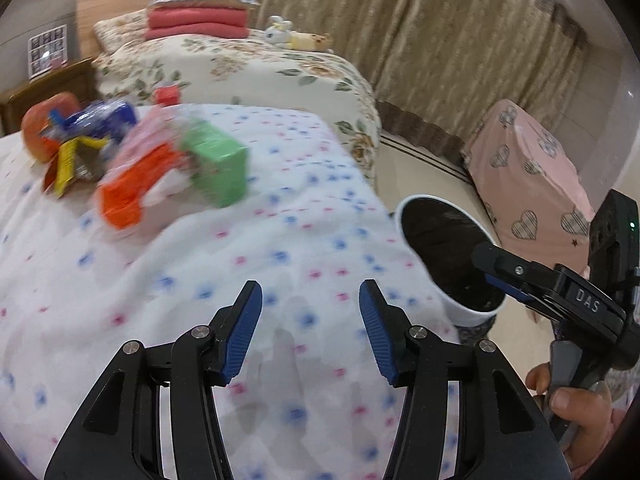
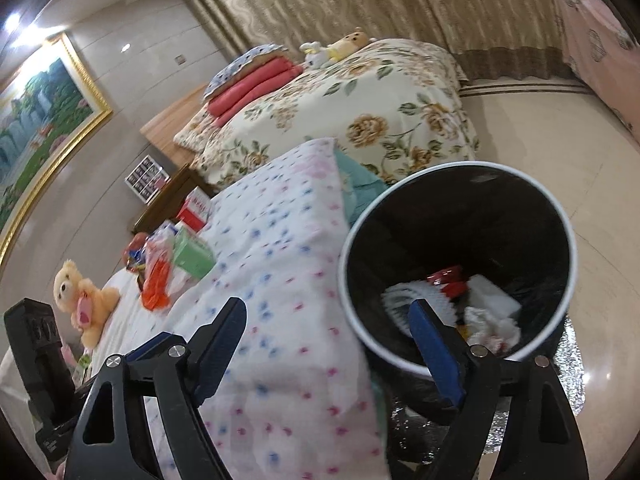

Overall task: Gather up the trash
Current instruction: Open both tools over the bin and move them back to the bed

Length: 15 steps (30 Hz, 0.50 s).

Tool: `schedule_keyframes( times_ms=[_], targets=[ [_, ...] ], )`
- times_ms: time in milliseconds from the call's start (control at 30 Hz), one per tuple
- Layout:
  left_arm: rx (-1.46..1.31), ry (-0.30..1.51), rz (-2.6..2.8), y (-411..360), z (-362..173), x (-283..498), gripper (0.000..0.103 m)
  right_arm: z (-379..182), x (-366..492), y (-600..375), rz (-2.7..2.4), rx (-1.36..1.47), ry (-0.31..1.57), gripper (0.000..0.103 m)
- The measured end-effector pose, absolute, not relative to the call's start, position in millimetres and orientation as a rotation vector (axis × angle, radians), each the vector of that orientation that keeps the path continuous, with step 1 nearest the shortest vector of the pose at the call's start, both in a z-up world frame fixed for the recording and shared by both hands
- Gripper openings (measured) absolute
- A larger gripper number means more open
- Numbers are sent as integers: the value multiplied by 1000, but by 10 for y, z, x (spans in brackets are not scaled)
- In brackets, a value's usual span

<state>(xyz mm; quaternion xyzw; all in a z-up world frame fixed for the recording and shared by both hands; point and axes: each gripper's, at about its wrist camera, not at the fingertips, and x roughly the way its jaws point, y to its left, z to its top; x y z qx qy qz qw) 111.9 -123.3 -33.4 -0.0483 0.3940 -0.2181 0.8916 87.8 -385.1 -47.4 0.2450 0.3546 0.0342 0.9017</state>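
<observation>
From the left wrist view, the left gripper (image 1: 310, 320) hangs over the white dotted bedspread (image 1: 224, 264) with its blue-padded jaws spread and nothing between them. A blurred heap of trash (image 1: 132, 160) lies toward the far left part of the bed: a green box (image 1: 218, 166), an orange-and-pink wrapper (image 1: 128, 192), a blue packet (image 1: 108, 118) and yellow-red scraps, all touching one another. Just off the bed's right edge stands the white-rimmed bin (image 1: 444, 256) with its black liner, and the right gripper (image 1: 492, 268) reaches over the bin's mouth, held by a hand (image 1: 572, 404) at the lower right. A second bed with a floral cover (image 1: 256, 68) stands behind, with folded red blankets (image 1: 196, 22) near its headboard end. From the right wrist view, the right gripper (image 2: 332, 332) has its jaws spread wide and empty, one finger over the bedspread's (image 2: 280, 280) right edge, the other over the bin's (image 2: 400, 204) near rim. Inside the bin lie white crumpled paper (image 2: 492, 320), a white pleated piece and a red wrapper (image 2: 448, 280). The trash heap (image 2: 168, 264) sits near the far left edge of the bed, with the green box (image 2: 192, 256) on its right side. A plush bear (image 2: 84, 300) lies nearer, at the left edge. The left gripper's body shows at the lower left corner, its jaws out of this view.
</observation>
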Motion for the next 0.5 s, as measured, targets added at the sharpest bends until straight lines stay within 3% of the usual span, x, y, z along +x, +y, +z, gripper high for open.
schedule_keyframes(
  times_ms=[133,200,367,500],
  targets=[
    [-127,818,-399,-992,-373,1111,53,-469,920,-3699,101,486,740,87],
    [-138,808,-374,-877,-375,1094,63,-468,950,-3619,118,478,745,88],
    [-127,774,-307,-665,-371,1054,73,-468,1020,-3431,152,451,754,89],
    [-129,764,-262,-486,-380,1083,74,-473,1077,-3286,178,426,760,89]
  ],
)
